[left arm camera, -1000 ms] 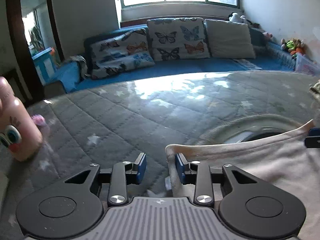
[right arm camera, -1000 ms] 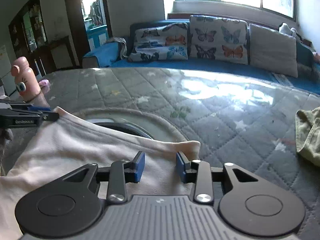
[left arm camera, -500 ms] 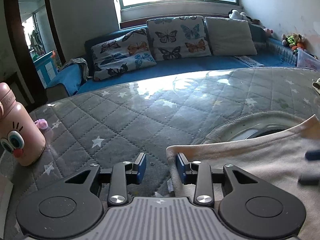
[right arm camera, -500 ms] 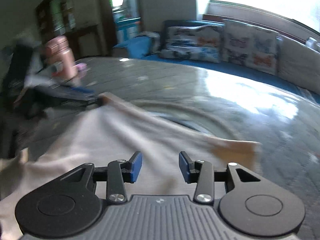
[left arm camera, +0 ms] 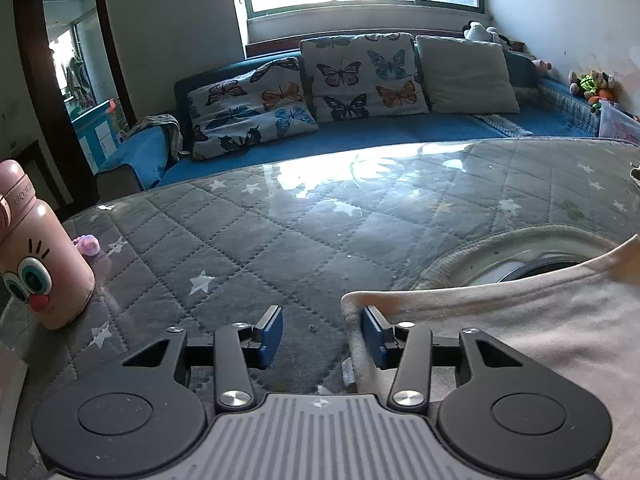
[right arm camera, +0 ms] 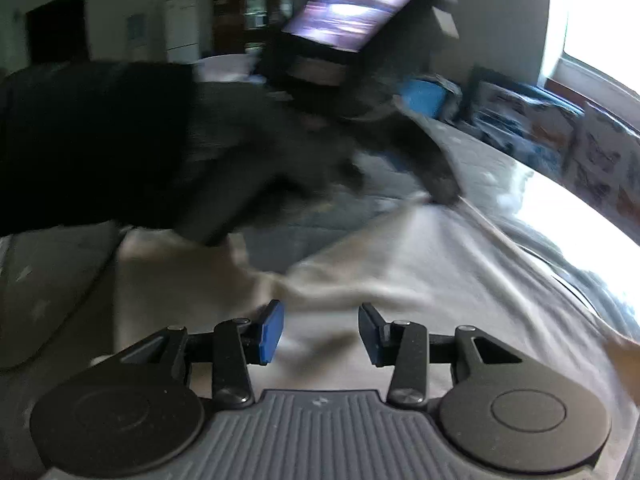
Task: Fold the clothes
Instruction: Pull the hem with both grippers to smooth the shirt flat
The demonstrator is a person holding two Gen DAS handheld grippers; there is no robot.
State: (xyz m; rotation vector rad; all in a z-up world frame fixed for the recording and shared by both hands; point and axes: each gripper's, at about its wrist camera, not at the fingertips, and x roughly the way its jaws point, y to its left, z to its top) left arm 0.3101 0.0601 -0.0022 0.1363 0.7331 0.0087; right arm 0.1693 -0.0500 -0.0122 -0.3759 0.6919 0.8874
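A pale pink garment (left arm camera: 520, 320) lies flat on the grey quilted table cover (left arm camera: 280, 240). My left gripper (left arm camera: 320, 336) is open and empty at the garment's near left corner, its right pad beside the cloth's edge. In the right wrist view, which is blurred, my right gripper (right arm camera: 320, 332) is open and empty above the garment (right arm camera: 420, 280). The person's dark sleeve and the left gripper's body (right arm camera: 344, 40) show beyond it.
A pink bottle with cartoon eyes (left arm camera: 36, 256) stands at the table's left edge, with a small pink object (left arm camera: 89, 245) behind it. A round opening in the cover (left arm camera: 532, 256) lies past the garment. A blue sofa with butterfly cushions (left arm camera: 340, 80) runs behind the table.
My right gripper has swung left across the garment, away from its right corner, and now faces the left gripper. The left gripper has stayed open at the left corner, its view shifting slightly.
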